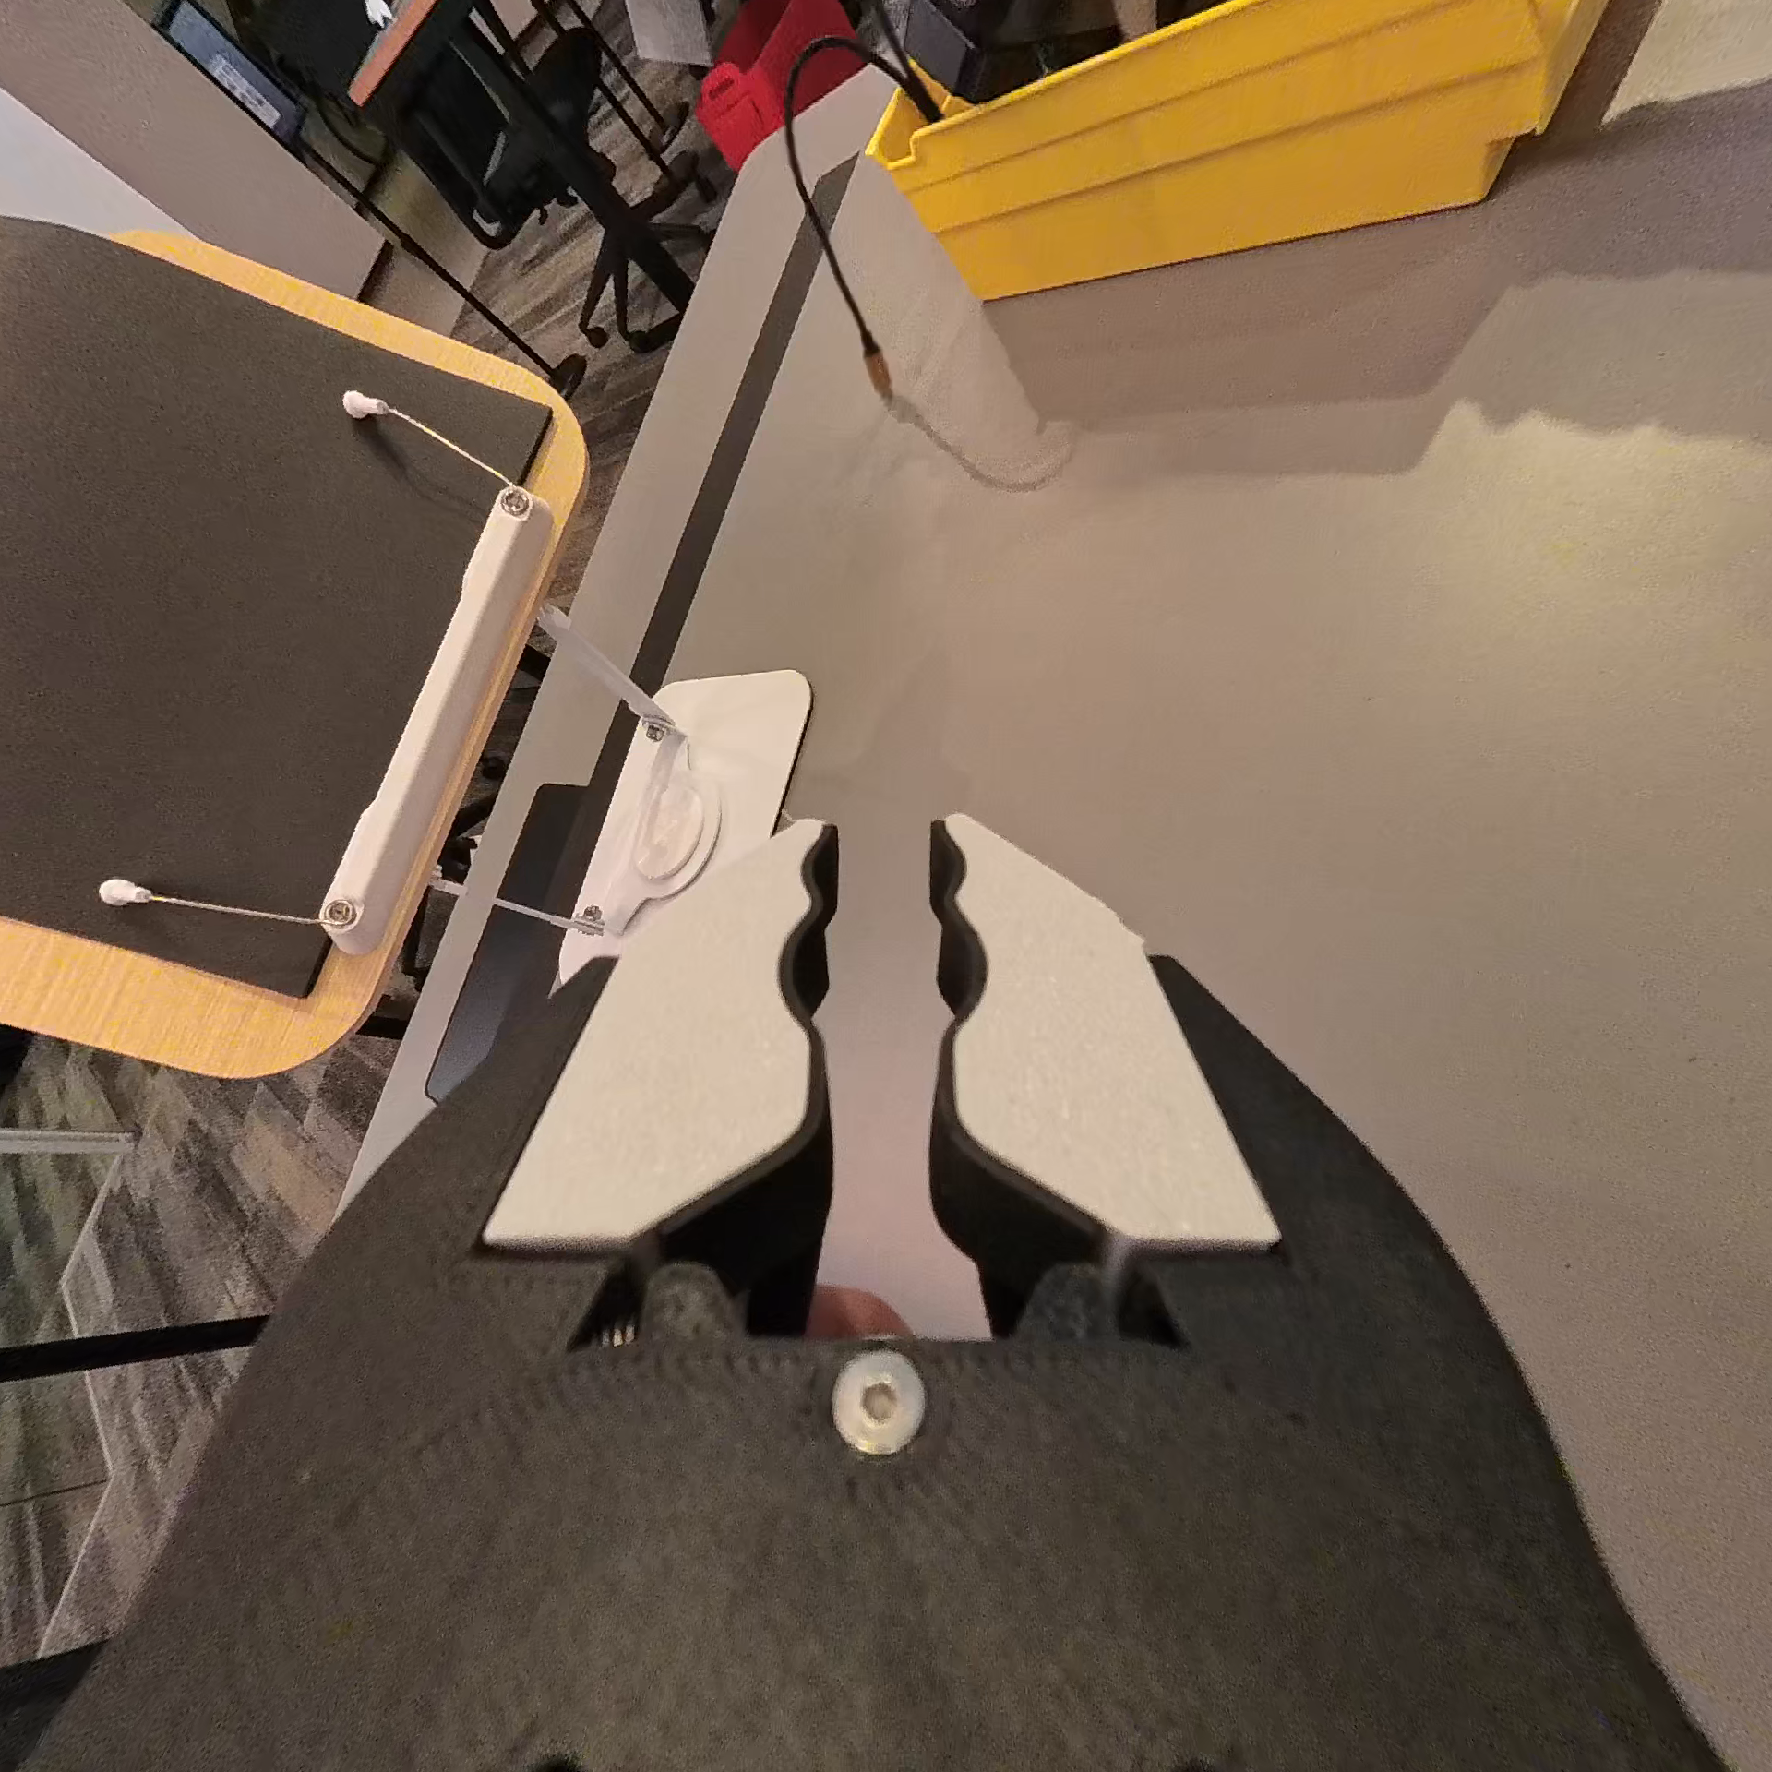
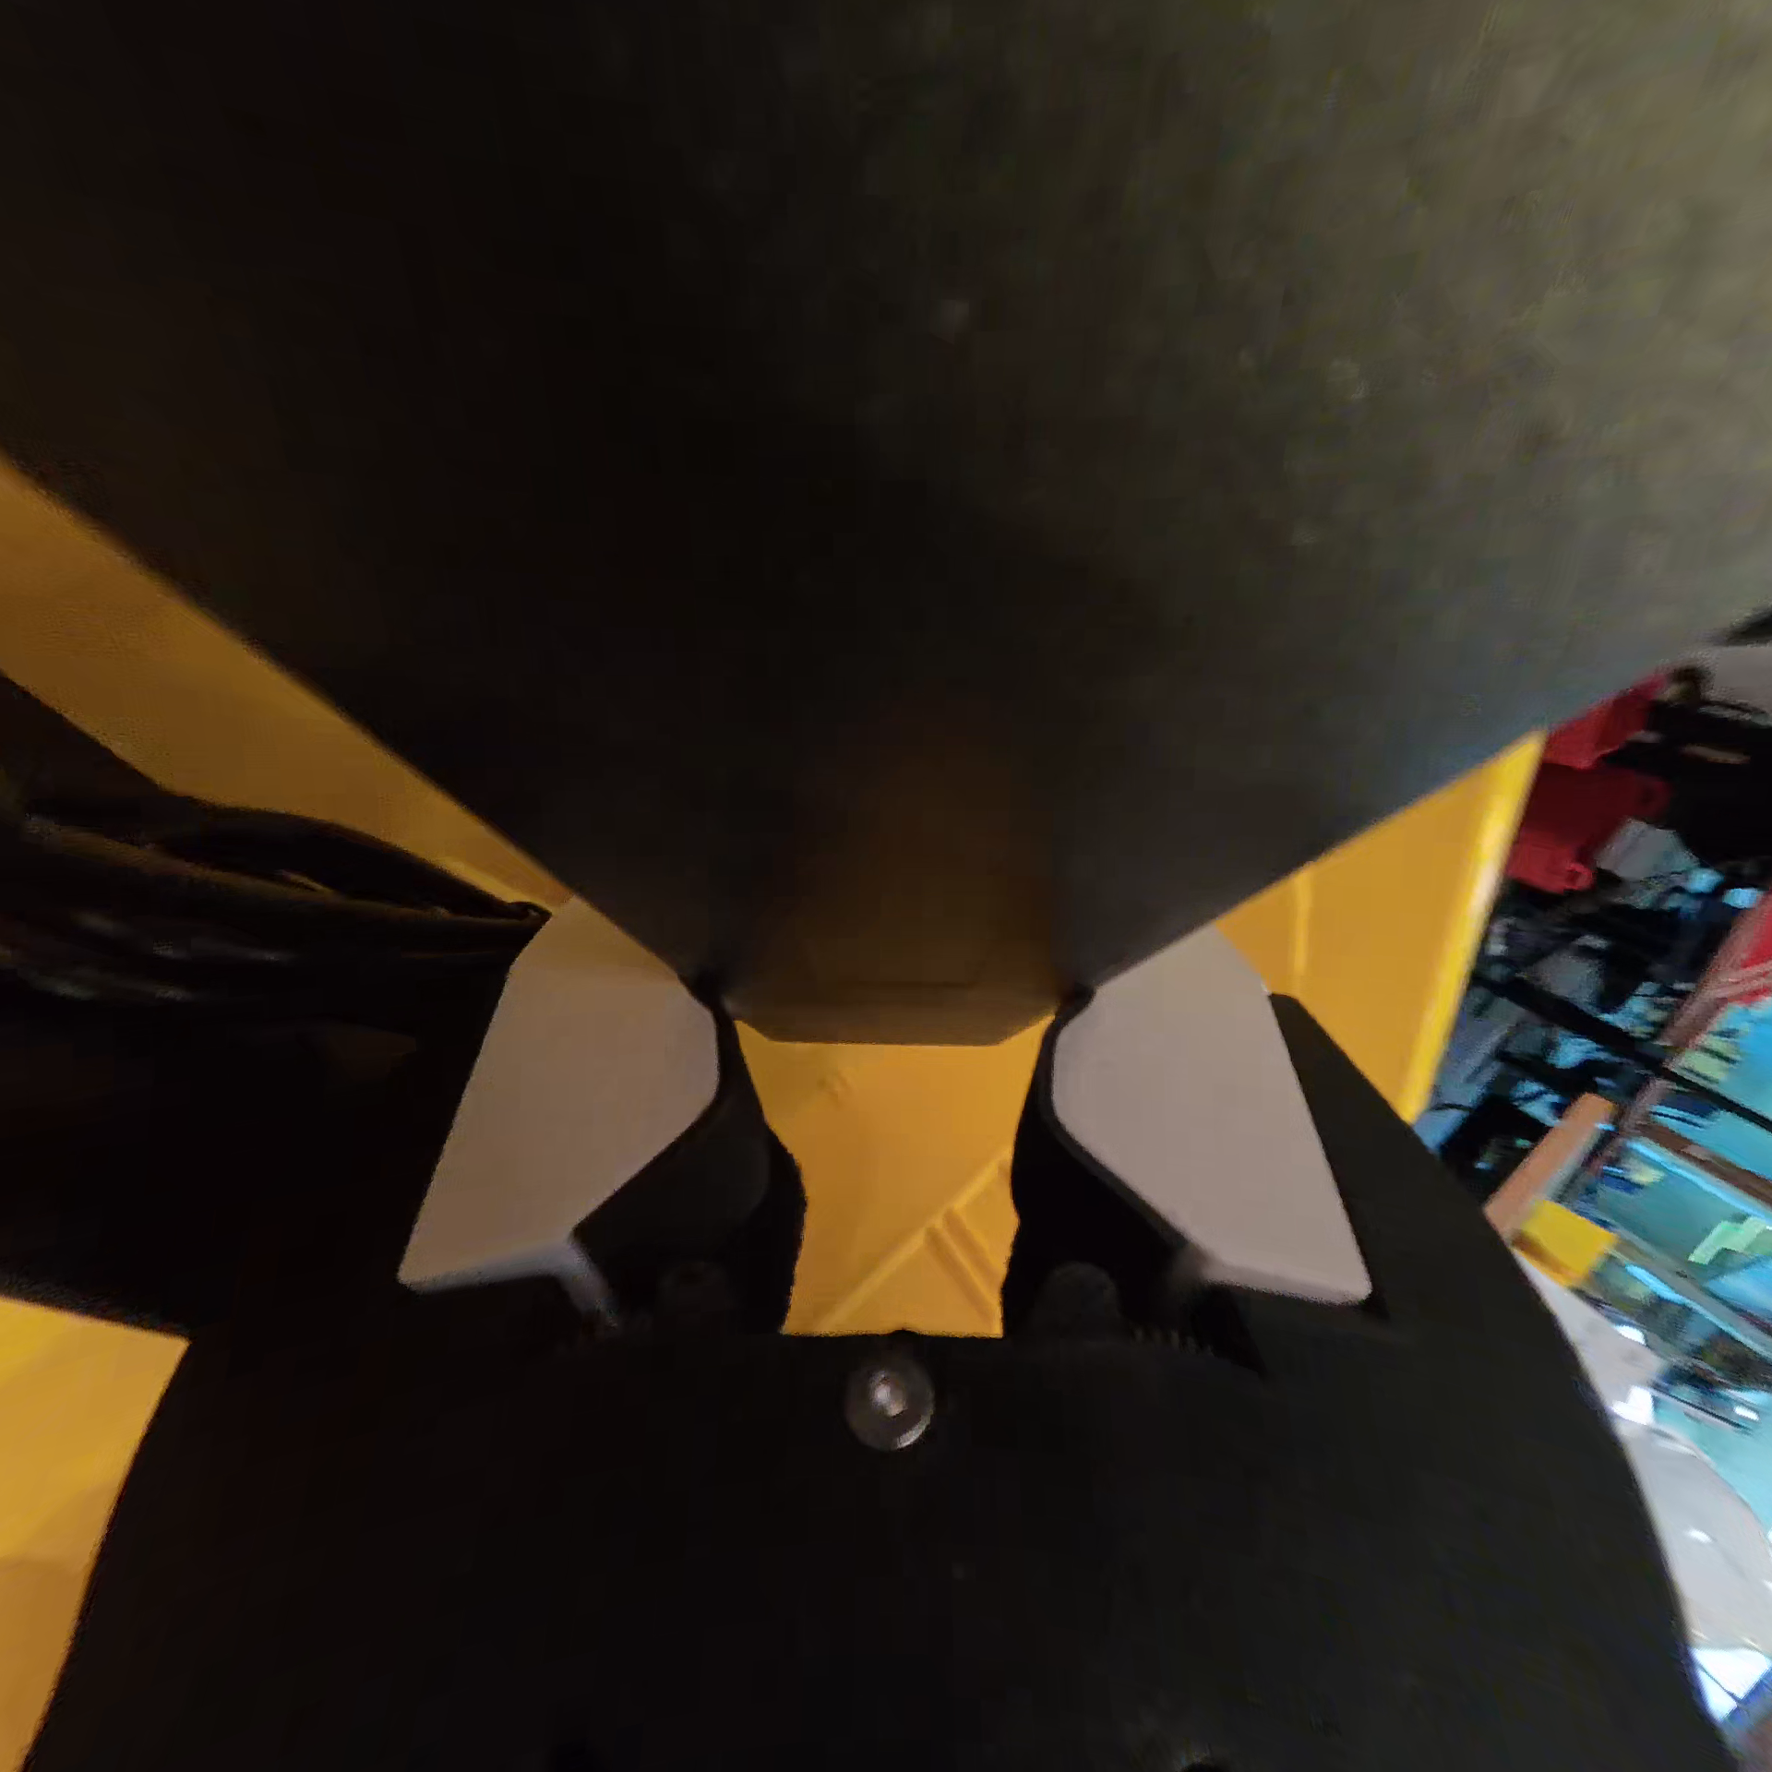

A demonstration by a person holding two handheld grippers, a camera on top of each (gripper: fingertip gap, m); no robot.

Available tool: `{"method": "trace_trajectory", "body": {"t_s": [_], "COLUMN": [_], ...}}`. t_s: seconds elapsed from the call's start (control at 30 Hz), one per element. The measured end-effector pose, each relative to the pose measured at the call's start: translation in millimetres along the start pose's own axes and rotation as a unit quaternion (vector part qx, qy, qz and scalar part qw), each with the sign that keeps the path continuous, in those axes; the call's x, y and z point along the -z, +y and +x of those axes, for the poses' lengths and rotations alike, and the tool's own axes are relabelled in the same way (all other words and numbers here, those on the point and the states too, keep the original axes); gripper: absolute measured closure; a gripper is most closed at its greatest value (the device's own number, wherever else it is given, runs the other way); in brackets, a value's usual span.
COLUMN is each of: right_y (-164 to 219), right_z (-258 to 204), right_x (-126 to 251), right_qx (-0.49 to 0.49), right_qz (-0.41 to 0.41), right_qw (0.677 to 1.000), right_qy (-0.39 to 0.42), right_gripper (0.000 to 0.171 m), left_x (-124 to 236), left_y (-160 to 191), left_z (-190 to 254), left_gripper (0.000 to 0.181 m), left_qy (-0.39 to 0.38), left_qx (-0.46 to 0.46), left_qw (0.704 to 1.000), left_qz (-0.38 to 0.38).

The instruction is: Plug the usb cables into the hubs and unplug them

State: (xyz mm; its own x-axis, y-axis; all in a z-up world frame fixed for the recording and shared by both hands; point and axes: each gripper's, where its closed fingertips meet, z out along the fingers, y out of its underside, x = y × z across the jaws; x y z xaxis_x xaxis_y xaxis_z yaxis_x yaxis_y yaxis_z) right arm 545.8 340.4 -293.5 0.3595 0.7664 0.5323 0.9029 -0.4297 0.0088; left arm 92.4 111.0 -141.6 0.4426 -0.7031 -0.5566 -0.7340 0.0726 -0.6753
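My left gripper [image 1: 882, 844] hovers over the grey table [image 1: 1294, 767], its jaws a little apart with nothing between them. A thin black cable [image 1: 815, 192] hangs out of the yellow bin [image 1: 1218, 163], and its gold tip rests on the table. My right gripper [image 2: 887, 1026] is inside the yellow bin [image 2: 892, 1199]. Its fingers [image 2: 594, 1103] stand wide apart, and a large dark object [image 2: 863, 431] covers their tips. A bundle of black cables [image 2: 211, 911] lies at the left. No hub is clearly visible.
A white plate [image 1: 748, 719] with a clear fitting sits at the table's left edge. Left of it is a wooden board with black foam [image 1: 211, 575] and a white bracket. Office chairs and floor lie beyond the edge. My right fingertips sit around 55 cm from my left ones.
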Motion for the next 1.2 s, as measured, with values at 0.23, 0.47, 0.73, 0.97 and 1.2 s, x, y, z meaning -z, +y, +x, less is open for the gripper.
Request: {"method": "trace_trajectory", "body": {"t_s": [0.23, 0.47, 0.73, 0.97, 1.2], "right_y": [51.0, 49.1, 27.7, -52.2, -79.4], "right_z": [-3.7, -11.2, -7.0, 34.5, 23.3], "right_x": [-8.3, -7.6, 24.2, 77.2, 39.4], "right_qx": [0.081, 0.170, 0.064, -0.158, -0.205], "right_qz": [-0.189, -0.204, -0.100, 0.155, 0.115], "right_qw": [0.977, 0.958, 0.984, 0.962, 0.951], "right_qy": [-0.058, -0.109, -0.130, -0.161, -0.199], "right_gripper": [0.106, 0.105, 0.079, 0.082, 0.079], "left_x": [1.1, 2.1, -0.1, -4.7, -6.2], "left_y": [3.9, 6.5, 17.8, 22.5, 26.6], "left_z": [0.3, 0.3, 0.4, -1.4, 1.6], "left_gripper": [0.163, 0.163, 0.163, 0.163, 0.163], "left_qy": [0.001, 0.004, 0.011, 0.014, 0.015], "left_qx": [-0.002, -0.002, 0.006, 0.015, 0.011], "left_qw": [1.000, 1.000, 1.000, 0.999, 0.999], "left_qz": [-0.007, -0.012, -0.026, -0.029, -0.037]}}
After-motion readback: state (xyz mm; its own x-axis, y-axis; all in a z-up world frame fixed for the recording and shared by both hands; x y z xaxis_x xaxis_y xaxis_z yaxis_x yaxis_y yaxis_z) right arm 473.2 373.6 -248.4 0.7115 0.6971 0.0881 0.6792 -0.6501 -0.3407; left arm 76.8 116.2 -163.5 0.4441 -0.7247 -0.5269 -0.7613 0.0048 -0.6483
